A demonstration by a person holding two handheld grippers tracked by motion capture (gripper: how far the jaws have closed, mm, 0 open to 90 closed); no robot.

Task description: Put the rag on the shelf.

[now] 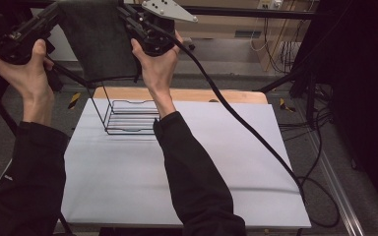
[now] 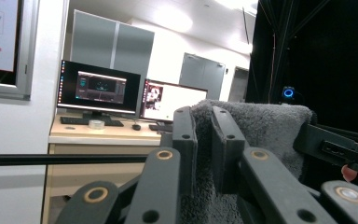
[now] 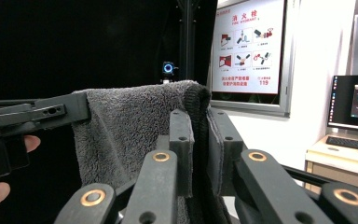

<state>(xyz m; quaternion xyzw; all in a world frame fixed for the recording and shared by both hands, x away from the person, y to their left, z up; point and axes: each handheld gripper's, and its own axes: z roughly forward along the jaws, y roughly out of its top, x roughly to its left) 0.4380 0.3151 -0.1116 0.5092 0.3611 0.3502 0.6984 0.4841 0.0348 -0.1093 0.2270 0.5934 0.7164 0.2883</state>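
High view: a black wire rack (image 1: pixel 128 118) stands at 11 o'clock on the white table (image 1: pixel 177 182), below the grey fluffy towel (image 1: pixel 98 39) that the left gripper (image 1: pixel 54 14) and right gripper (image 1: pixel 128 14) clench by its top corners.

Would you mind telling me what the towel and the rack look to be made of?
Towel: dark grey terry cloth, probably cotton or microfibre; matt looped pile and soft drape between the grippers.
Rack: thin black wire, probably coated metal; slender rods, see-through frame, standing stiffly on the white table.
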